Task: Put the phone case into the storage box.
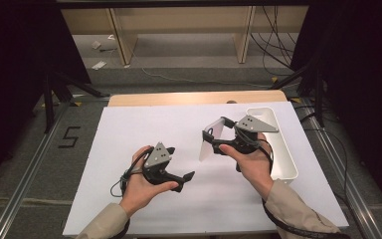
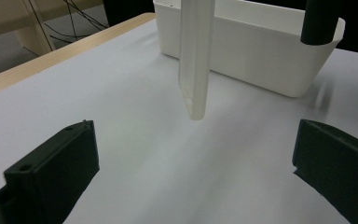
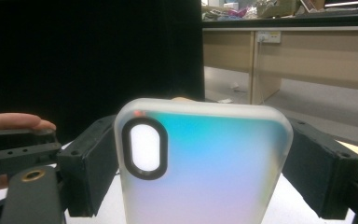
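Right claw clamped on phone case, held above the counter, long axis near vertical, white bin just beside it. Left claw spread wide, empty, case straight ahead between its jaws.

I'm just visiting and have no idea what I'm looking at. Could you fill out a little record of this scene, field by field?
Setting: white table top with a wooden strip along its far edge
Left gripper: jaws open, holding nothing, low over the table
Right gripper: jaws shut on the two sides of a phone case
Phone case: translucent, frosted, with a black-ringed oval camera cutout; held clear of the table
White bin: long plastic tub at the table's right side; contents not visible
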Available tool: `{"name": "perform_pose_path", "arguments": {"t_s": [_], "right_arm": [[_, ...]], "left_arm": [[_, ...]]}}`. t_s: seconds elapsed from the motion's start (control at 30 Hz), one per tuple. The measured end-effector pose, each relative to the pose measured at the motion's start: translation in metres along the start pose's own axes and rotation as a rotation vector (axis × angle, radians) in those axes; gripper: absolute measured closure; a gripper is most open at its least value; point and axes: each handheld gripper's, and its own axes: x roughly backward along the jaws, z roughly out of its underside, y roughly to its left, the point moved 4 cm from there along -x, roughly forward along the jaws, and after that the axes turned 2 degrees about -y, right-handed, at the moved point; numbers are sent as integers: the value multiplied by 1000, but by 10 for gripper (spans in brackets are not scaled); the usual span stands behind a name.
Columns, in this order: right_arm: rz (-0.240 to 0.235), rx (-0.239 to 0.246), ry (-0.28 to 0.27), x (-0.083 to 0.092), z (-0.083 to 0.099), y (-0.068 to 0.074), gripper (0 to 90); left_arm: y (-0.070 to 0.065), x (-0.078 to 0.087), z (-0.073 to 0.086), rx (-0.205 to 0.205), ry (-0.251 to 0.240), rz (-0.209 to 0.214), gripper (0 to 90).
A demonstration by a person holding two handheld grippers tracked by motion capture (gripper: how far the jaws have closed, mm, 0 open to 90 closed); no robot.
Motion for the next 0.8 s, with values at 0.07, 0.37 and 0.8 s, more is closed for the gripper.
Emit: {"name": "perform_pose_path", "arguments": {"t_s": [0.07,0.37,0.8], "right_arm": [[2,-1,-2,0,0,0,179],[8,-4,-5,1,-2,-2,179],[17,-2,-9,2,-4,-5,179]], "left_arm": [[2,3,1,0,-1,-6,0],[11,14,8,4,4,-31,0],[19,29,17,12,10,-57,0]]}}
